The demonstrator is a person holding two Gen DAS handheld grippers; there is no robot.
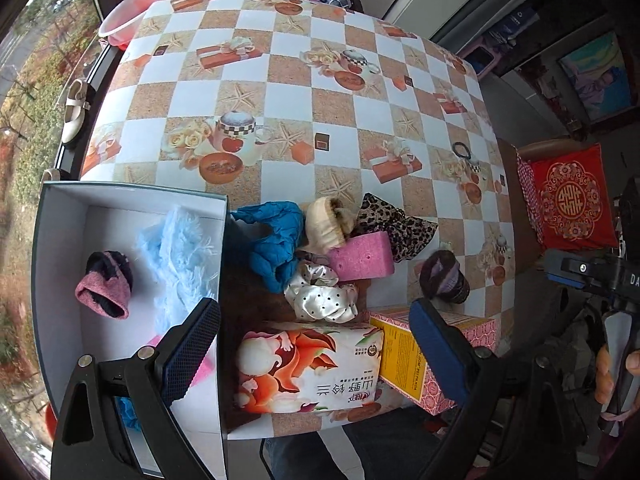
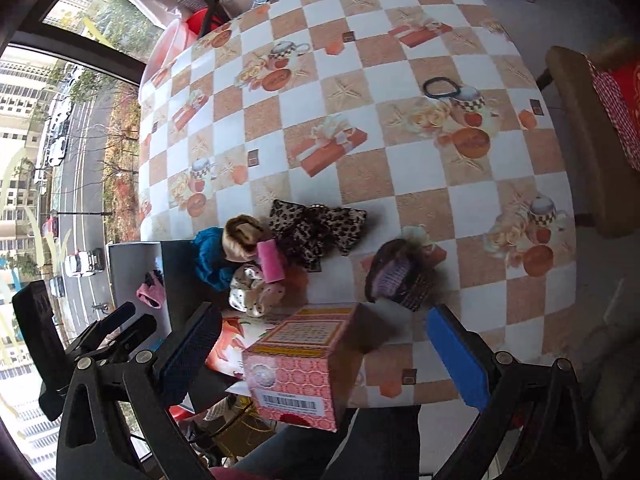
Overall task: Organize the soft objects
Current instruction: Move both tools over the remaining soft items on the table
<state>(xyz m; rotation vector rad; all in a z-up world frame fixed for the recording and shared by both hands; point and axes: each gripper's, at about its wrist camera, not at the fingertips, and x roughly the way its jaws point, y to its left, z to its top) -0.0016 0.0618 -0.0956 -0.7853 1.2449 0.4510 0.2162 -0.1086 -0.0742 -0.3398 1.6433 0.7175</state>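
Left wrist view: the left gripper (image 1: 316, 354) hangs spread wide and empty above the tissue pack (image 1: 308, 368), beside the box (image 1: 132, 196). To do this step well, I would drop onto one soft item only, say the scrunchie (image 1: 320, 294), closing gently (satin slips). It is white with black dots, crumpled, touching the pink sponge (image 1: 362, 256) and blue cloth (image 1: 272, 240). A pink sock (image 1: 106, 290) and fluffy blue cloth (image 1: 180, 256) already lie in the box.

Right wrist view: the right gripper (image 2: 324, 356) is also released, over the carton (image 2: 304, 364); a purple sock (image 2: 394, 274) sits apart on the table (image 2: 400, 160).
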